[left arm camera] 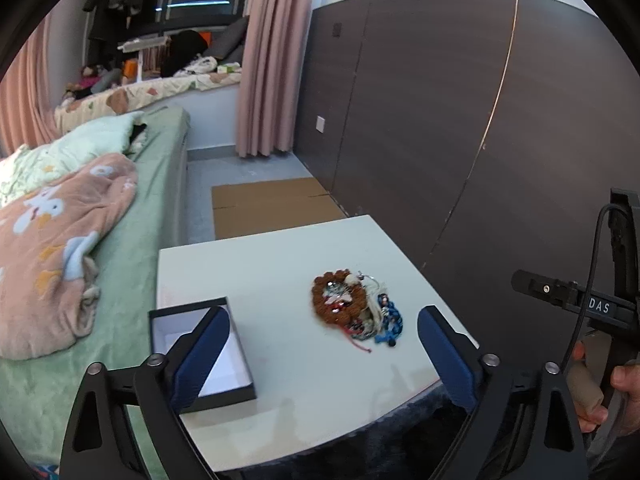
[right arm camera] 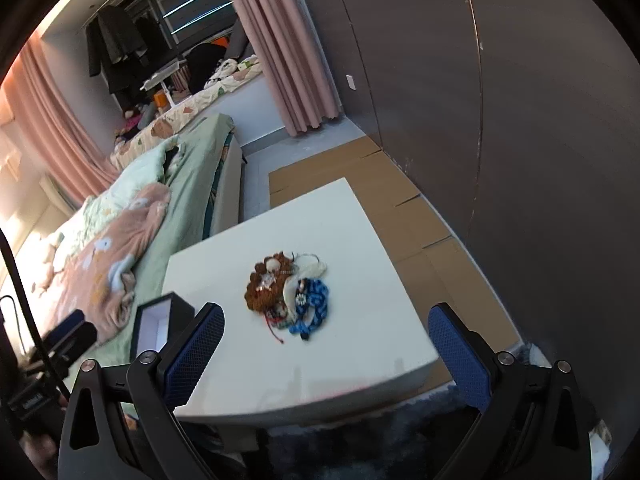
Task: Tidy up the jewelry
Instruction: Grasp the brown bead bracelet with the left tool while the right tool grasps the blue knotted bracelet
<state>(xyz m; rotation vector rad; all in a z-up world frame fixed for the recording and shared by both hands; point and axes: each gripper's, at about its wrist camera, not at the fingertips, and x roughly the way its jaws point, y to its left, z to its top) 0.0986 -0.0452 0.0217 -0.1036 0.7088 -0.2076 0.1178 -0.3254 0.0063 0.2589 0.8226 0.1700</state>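
A heap of jewelry (left arm camera: 354, 308) lies on the white table (left arm camera: 280, 264): a brown bead bracelet, a blue braided cord, pale and red strands tangled together. An open black box (left arm camera: 200, 354) with a white inside sits at the table's left edge. My left gripper (left arm camera: 320, 354) hovers over the near part of the table, open, nothing between its blue pads; its left pad overlaps the box. In the right wrist view the jewelry heap (right arm camera: 290, 294) lies ahead of my right gripper (right arm camera: 326, 348), also open and holding nothing. The box (right arm camera: 158, 326) shows at the left there.
A bed (left arm camera: 132, 216) with green sheets and a peach blanket (left arm camera: 56, 248) borders the table's left side. Dark wardrobe panels (left arm camera: 460, 120) stand to the right. Flat cardboard (left arm camera: 272, 204) lies on the floor beyond the table. A hand (left arm camera: 600, 388) holds the other gripper at the right edge.
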